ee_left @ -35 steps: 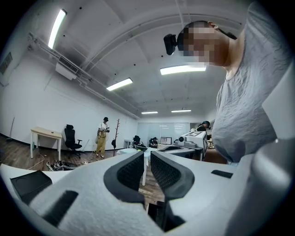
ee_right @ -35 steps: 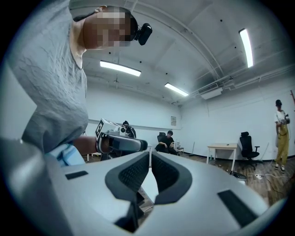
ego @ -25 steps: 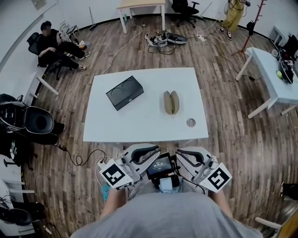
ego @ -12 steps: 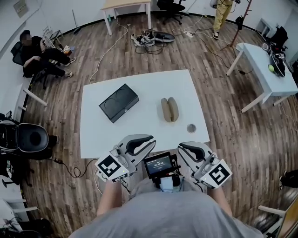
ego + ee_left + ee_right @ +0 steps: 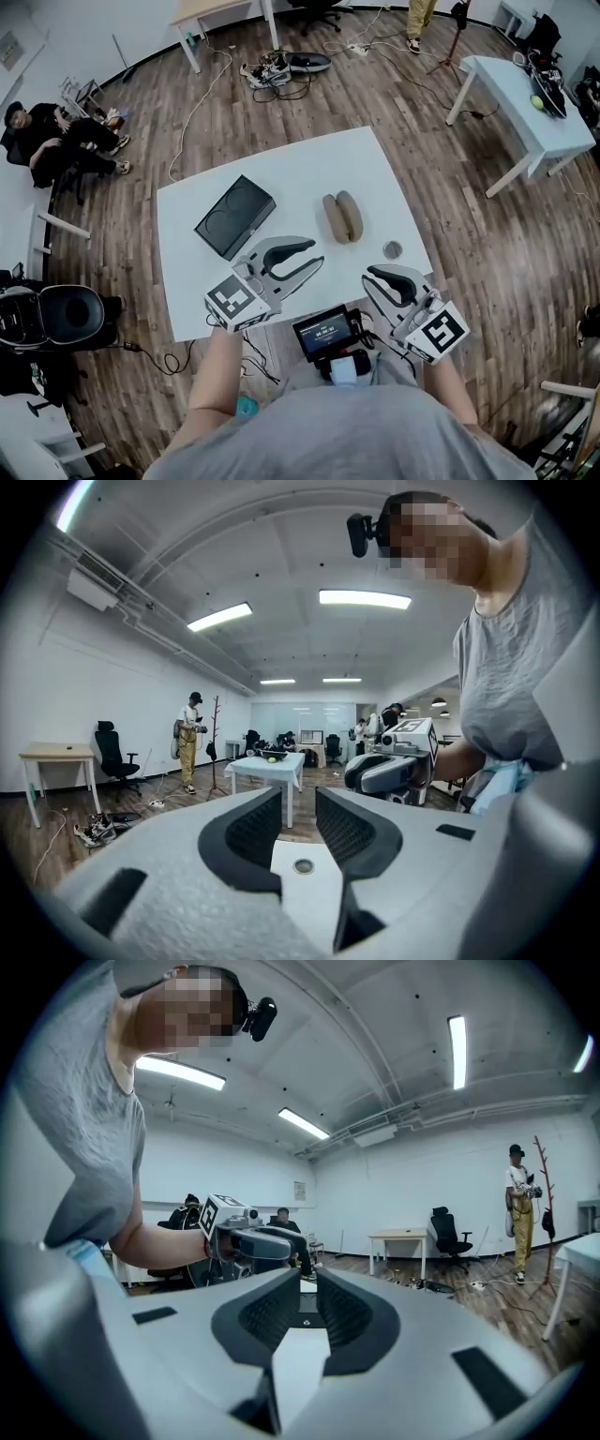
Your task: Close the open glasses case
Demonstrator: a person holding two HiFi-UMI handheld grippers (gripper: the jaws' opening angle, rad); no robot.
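While left tongs (image 5: 317, 254) and right tongs (image 5: 367, 278) gape, the glasses case (image 5: 343, 217) lies beyond.

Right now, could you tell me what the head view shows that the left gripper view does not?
Only the head view shows the tan oval glasses case, lying open, and the black rectangular box set apart from it. Only the left gripper view shows the ceiling strip lights and a close look along the left gripper, whose jaws stand apart with nothing between them. Both show the white table, the small grey round disc on it and the right gripper.
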